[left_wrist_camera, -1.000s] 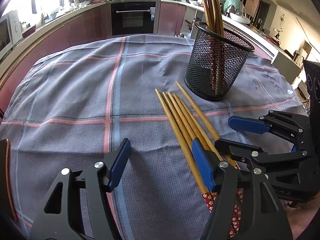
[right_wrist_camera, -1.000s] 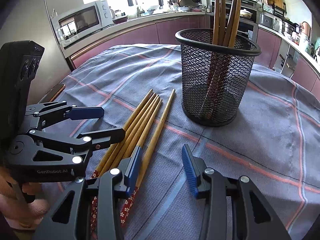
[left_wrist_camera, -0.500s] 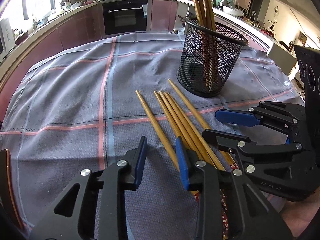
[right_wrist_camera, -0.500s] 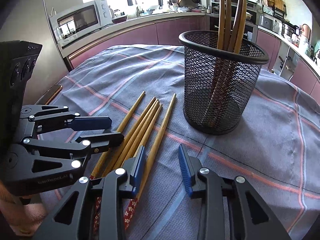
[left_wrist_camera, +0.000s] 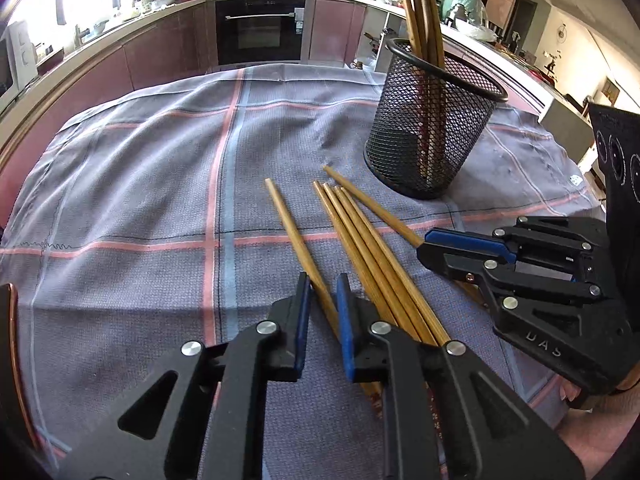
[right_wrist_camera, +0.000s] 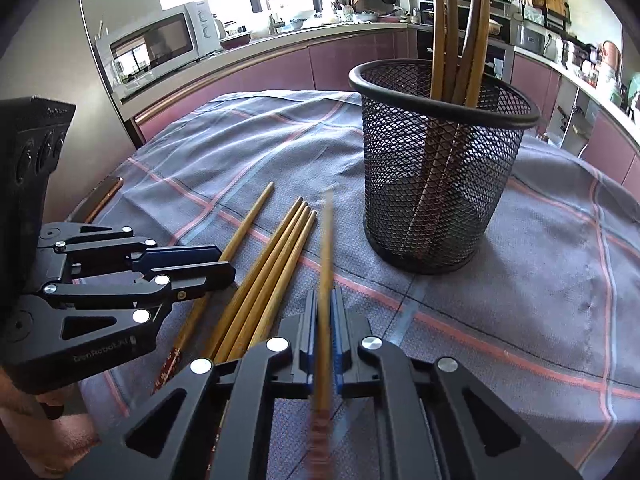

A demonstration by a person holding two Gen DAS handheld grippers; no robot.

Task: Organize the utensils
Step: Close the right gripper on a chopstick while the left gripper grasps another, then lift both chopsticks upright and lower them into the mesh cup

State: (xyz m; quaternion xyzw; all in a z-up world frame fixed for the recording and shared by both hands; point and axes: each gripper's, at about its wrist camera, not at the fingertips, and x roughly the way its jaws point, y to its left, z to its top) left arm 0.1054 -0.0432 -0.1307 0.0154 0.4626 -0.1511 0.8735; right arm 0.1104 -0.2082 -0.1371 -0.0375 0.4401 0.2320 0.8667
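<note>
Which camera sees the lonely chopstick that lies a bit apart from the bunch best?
The left wrist view: the lone chopstick runs nearly unhidden from its tip into the left gripper. In the right wrist view that chopstick shows its far half, but the left gripper covers its middle.

R gripper (right_wrist_camera: 323, 320) clamped on single chopstick (right_wrist_camera: 325, 264), blue pads tight both sides; stick blurred, points fwd toward mesh holder (right_wrist_camera: 440, 168). Holder upright on plaid cloth (right_wrist_camera: 540, 280), several sticks standing in it. Three chopsticks (right_wrist_camera: 276, 264) bundled flat on cloth just L of held one. L gripper (right_wrist_camera: 196, 262) at frame L, jaws nearly together around separate chopstick (right_wrist_camera: 244, 224); contact unclear. Microwave (right_wrist_camera: 160, 46) on counter behind.
</note>
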